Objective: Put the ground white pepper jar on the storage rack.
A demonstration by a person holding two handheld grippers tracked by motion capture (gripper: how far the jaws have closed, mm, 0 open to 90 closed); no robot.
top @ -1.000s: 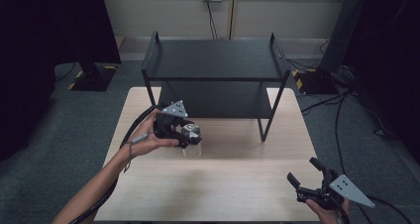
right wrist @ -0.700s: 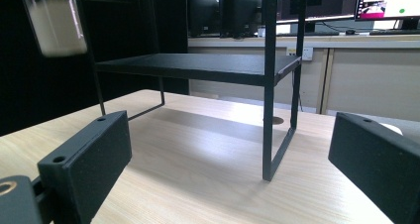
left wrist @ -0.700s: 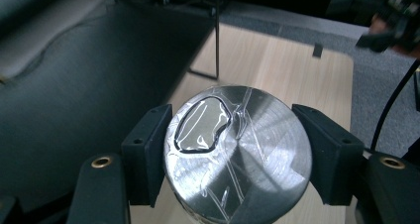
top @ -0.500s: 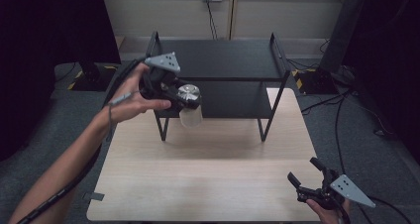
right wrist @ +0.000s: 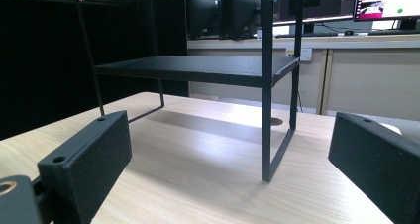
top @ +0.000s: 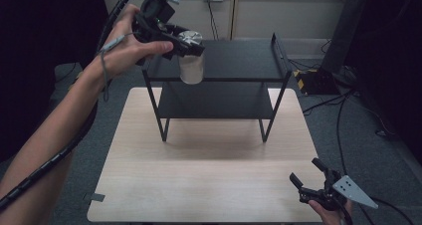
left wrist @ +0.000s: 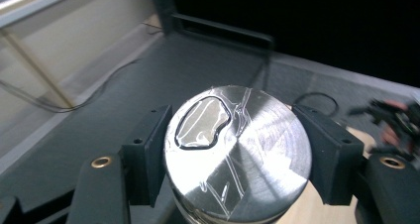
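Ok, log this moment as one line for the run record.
left gripper: shut on metal-lidded jar, held above rack top shelf | right gripper: open, empty, at table near corner

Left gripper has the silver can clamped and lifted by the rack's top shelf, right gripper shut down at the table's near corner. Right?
Not quite: the right gripper is open. The right gripper view shows its jaws standing wide apart with nothing between them. The rest holds: the left gripper is clamped on the silver can, lifted by the rack's top shelf.
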